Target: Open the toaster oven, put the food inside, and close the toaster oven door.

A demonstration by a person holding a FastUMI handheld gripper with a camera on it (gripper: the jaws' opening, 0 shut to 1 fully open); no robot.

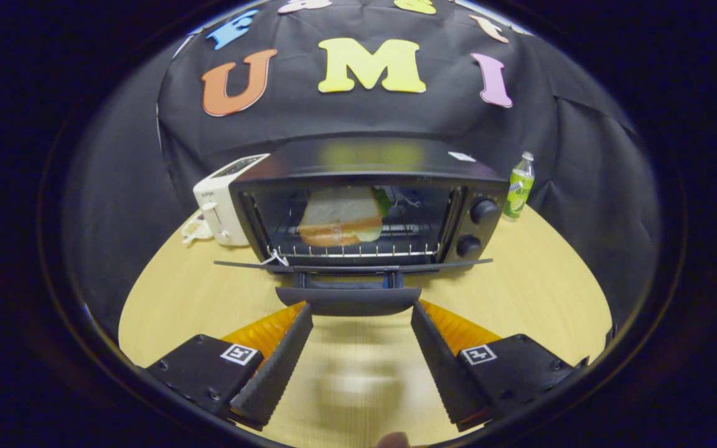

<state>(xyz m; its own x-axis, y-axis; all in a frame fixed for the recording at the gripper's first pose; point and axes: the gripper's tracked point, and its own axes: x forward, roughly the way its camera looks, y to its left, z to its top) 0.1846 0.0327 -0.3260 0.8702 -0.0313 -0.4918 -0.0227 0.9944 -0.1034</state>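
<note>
- The toaster oven (365, 205) sits on the wooden table (539, 292) just ahead of the fingers, its door (352, 266) dropped flat towards the camera
- A sandwich (341, 219) lies inside on the wire rack (352, 249)
- The door's dark handle (349, 298) lies between the fingertips
- The gripper (360, 317) has its fingers (281, 367) spread apart, one either side of the handle's ends; whether they touch it I cannot tell
- A white toaster (221, 202) stands just left of the oven
- A green bottle (518, 186) stands to its right, by the black cloth
</note>
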